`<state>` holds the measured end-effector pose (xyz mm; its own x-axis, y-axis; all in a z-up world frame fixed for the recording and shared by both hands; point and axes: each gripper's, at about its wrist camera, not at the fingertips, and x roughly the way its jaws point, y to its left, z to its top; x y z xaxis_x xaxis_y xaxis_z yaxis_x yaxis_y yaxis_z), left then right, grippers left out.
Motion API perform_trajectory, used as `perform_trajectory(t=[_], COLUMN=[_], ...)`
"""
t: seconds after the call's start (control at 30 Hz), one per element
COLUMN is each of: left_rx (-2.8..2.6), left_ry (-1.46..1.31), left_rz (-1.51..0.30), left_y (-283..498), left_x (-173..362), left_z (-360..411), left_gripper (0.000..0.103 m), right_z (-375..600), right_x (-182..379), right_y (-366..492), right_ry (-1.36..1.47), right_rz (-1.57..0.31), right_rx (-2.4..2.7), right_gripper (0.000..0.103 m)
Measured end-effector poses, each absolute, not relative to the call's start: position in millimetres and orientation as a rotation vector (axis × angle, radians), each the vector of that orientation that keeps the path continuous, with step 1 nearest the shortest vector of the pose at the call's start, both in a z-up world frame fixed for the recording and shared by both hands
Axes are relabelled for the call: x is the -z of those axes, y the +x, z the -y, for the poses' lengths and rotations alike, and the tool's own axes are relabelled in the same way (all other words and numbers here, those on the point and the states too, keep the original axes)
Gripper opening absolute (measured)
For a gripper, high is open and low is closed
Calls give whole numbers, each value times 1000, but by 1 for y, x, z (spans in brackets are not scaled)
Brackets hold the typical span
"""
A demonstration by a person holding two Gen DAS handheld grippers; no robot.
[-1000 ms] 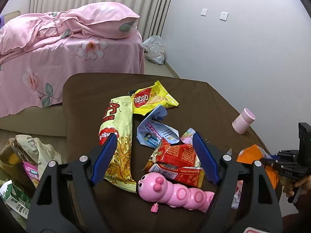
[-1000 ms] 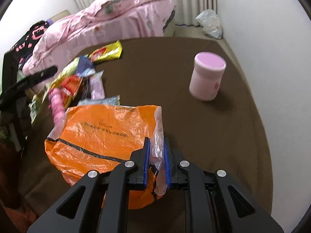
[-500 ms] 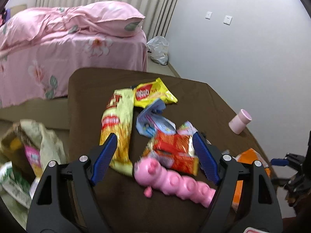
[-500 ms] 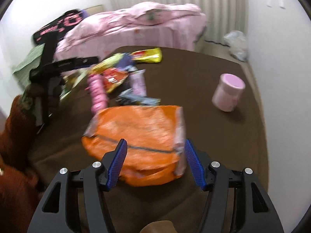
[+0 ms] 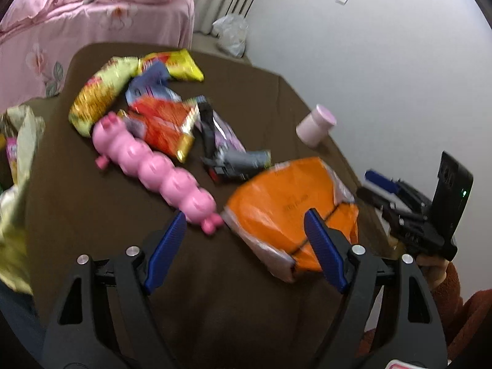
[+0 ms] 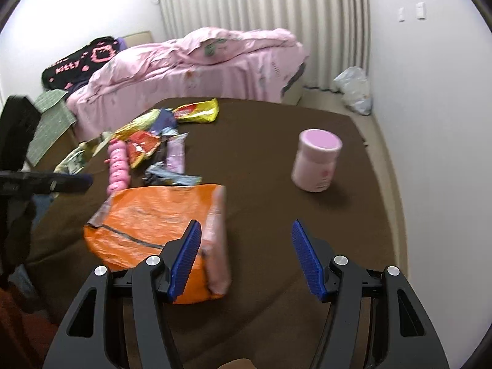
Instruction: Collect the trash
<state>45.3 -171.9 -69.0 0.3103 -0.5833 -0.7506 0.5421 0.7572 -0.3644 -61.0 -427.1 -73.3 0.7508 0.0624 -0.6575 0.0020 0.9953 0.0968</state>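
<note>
Jaws of the left gripper (image 5: 246,246) closing on nothing, right gripper's (image 6: 246,255) wide apart beside the orange bag (image 6: 153,218).

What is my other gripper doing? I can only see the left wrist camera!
Observer: The right gripper is open, with its fingers spread wide.
Operator: Is it holding the orange bag?
Observer: No. The orange bag lies on the brown cover, with its edge by one finger, and nothing is pinching it.
Operator: Is there anything on the bed that I can't see?
Observer: Yes, a black blanket with pink "kitty" lettering lies at the far end of the bed.
</note>
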Motion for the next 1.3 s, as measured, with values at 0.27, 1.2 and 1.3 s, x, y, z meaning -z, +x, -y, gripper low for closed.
perform_trajectory(t=[0.27,1.2,1.3], left_rx=[693,431,455], left_ry=[-43,-132,-114], left_rz=[-1111,-960,-949], left_y=[31,53,51], left_x=[85,66,66], left_z=[192,103,110], left_gripper=[63,63,63], right_z=[432,351,388], right_x=[93,98,73], right_y=[-74,-49,-60], right_ry=[167,78,195], right_rz=[-729,-798,-702], right_rx=[-122,-297,-293], right_gripper=[58,22,22])
